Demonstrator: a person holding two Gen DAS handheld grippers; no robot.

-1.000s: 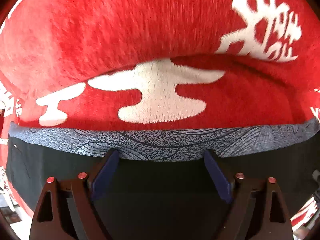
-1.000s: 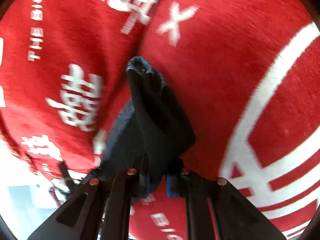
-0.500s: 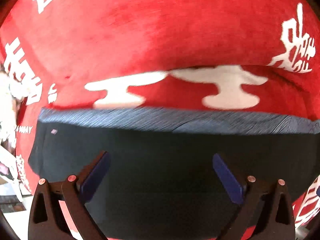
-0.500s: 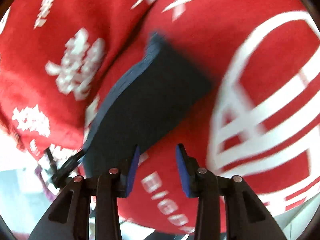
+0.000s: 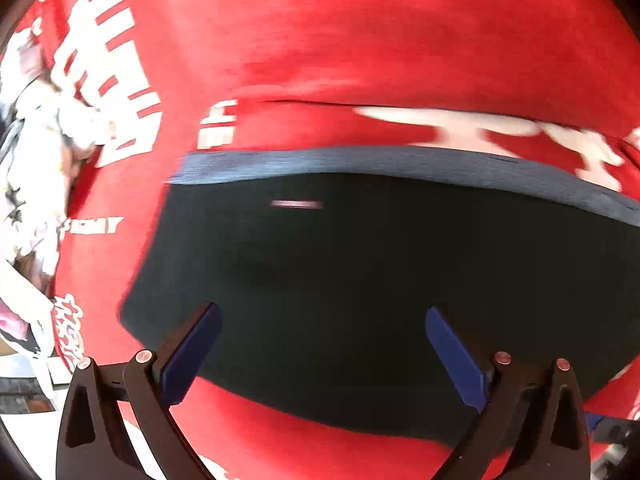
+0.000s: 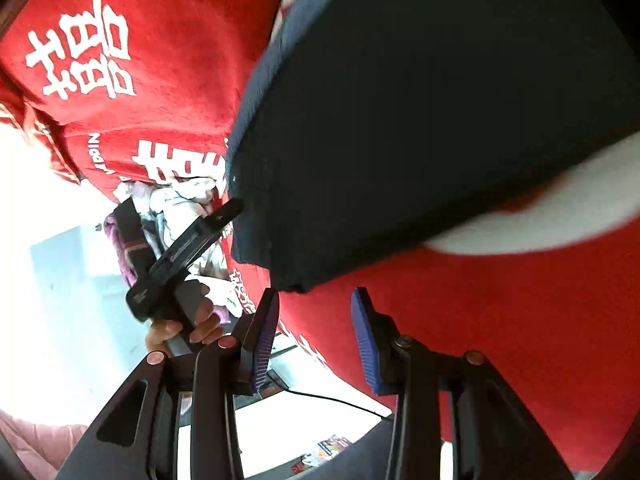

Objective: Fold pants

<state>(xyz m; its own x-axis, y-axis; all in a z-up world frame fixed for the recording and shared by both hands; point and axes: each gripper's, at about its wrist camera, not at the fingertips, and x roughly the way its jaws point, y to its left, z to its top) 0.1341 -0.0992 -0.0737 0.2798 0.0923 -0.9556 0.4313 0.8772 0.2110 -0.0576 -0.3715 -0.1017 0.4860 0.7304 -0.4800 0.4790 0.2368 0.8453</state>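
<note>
Lying folded on the red blanket (image 5: 360, 40), the dark pants (image 5: 380, 272) sit flat, gripped by neither tool. The left gripper (image 5: 320, 344) hangs over them with jaws spread wide and empty. The right gripper (image 6: 314, 320), its jaws having just opened, stands parted and empty just beside the pants' corner.

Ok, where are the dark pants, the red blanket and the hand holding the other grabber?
dark pants (image 5: 380, 272): left wrist view, middle of the folded cloth.
red blanket (image 5: 360, 48): left wrist view, plain red part above the pants.
hand (image 6: 188, 326): right wrist view, fingers round the handle.
</note>
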